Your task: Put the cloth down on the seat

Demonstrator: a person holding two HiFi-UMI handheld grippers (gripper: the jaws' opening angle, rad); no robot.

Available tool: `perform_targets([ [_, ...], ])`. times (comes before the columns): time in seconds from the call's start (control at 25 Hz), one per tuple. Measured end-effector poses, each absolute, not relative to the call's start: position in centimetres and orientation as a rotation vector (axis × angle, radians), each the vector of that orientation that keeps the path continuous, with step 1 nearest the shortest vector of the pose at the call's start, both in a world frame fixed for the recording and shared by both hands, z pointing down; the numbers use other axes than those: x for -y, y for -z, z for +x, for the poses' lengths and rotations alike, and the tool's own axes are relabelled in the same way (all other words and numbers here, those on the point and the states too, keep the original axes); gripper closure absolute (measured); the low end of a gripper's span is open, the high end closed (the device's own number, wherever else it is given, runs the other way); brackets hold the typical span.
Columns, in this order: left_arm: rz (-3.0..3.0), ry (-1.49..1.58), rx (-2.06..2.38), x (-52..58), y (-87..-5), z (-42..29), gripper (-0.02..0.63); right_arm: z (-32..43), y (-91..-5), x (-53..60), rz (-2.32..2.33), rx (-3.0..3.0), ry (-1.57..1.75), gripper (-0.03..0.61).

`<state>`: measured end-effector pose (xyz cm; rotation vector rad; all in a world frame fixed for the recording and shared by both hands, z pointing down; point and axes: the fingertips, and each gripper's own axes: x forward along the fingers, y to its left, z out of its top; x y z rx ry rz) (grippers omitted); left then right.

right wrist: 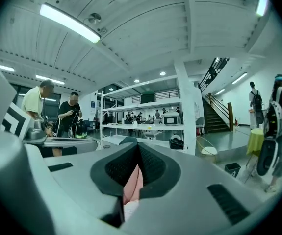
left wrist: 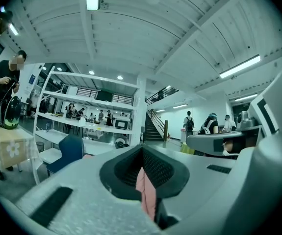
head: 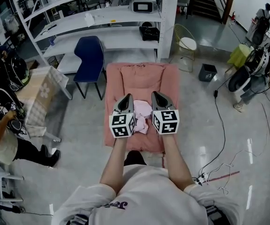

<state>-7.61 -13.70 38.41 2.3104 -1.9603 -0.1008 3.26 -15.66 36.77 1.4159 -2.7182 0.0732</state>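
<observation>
Now left claw [head: 127,99] and right claw [head: 156,96] each pinch the crumpled pale-pink cloth [head: 142,112].

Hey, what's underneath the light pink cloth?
The salmon-pink seat lies under the cloth, pinched by the left claw and right claw. The patch directly below them is covered.

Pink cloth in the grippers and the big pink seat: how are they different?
The pale pink cloth is bunched up; the salmon padded seat lies spread flat. The cloth is much smaller than the seat. The left gripper and right gripper pinch the cloth, not the seat. Both are soft pink fabric.
</observation>
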Motion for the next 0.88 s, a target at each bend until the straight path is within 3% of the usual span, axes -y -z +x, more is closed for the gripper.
perform_targets([
  [0.88,2.338,0.018,1.88,20.0,-41.0,-8.6,0.6,2.9,-38.6,21.7,1.516,2.676,-0.043,0.563],
])
